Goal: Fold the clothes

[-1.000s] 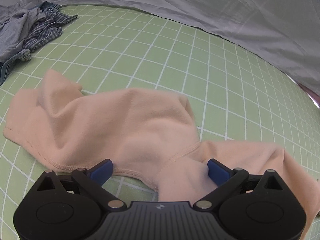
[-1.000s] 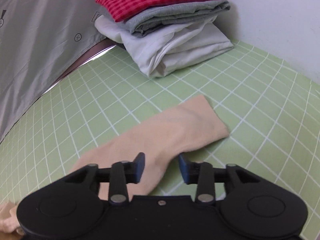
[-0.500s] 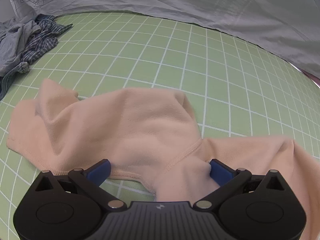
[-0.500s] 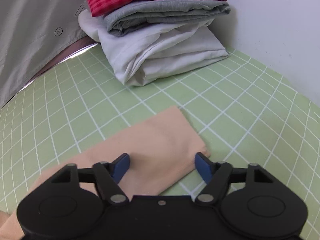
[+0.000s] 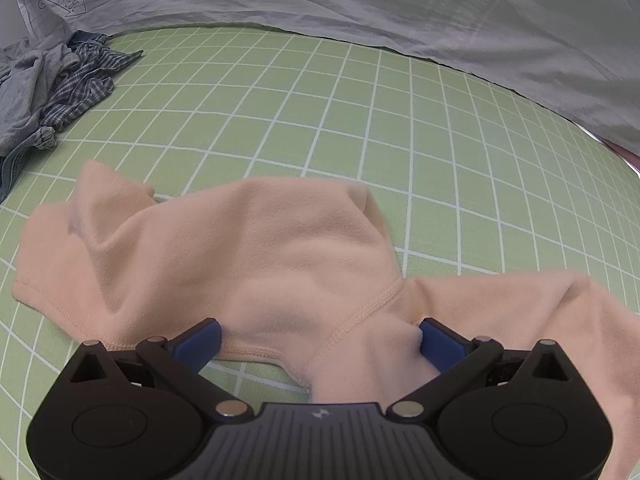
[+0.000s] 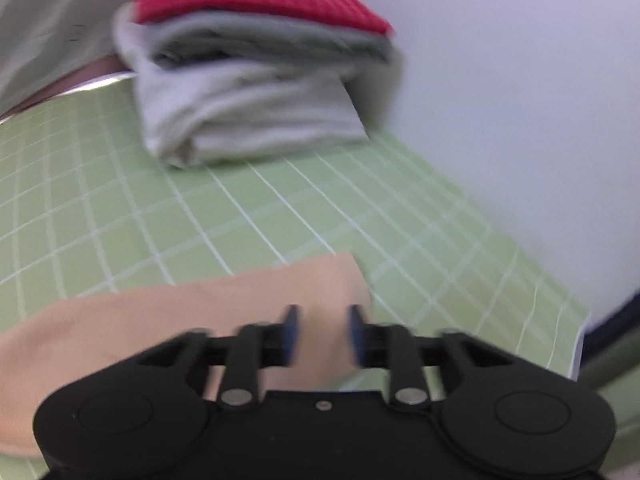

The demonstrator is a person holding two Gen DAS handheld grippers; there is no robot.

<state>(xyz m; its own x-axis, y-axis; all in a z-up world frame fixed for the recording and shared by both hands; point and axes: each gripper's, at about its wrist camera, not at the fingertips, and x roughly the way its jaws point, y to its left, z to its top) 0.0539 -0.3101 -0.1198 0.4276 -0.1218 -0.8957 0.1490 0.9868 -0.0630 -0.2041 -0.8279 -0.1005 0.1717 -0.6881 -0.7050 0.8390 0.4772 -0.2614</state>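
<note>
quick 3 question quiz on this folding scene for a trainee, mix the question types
1. True or false: the left gripper has its jaws wide apart around the peach garment.
2. Multiple choice: what lies on top of the folded stack? A) a blue plaid cloth B) a red checked cloth C) a peach cloth
3. Fill in: the crumpled pile in the left wrist view lies at the far ____ of the green mat.

Key
1. True. The cloth bunches between the two blue pads.
2. B. Grey and white cloth lie under it.
3. Left.

The right gripper is blurred, over the sleeve end; its grip cannot be judged.
</note>
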